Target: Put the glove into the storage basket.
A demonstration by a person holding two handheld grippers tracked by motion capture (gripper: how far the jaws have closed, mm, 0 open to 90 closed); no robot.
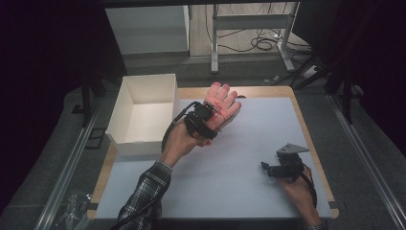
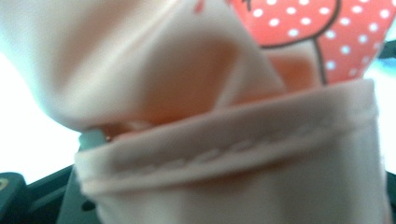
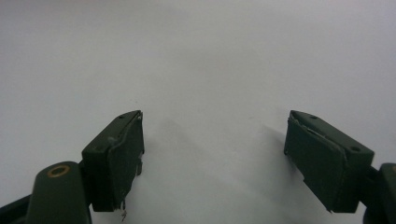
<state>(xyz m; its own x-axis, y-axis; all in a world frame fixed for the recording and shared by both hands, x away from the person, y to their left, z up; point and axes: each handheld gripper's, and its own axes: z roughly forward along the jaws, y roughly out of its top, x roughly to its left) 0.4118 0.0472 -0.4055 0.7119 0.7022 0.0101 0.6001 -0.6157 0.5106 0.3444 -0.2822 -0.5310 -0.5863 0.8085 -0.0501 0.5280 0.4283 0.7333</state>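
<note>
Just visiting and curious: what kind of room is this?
Probably a lab set up for filming: dark curtains hem in one table, cables lie on the floor, and a person's hands work camera-carrying grippers.

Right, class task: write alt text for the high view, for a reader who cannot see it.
A person's left gripper holds up a pale pink glove with a red print above a light table mat, beside an open white box. The right gripper rests near the mat's right edge, holding nothing.
</note>
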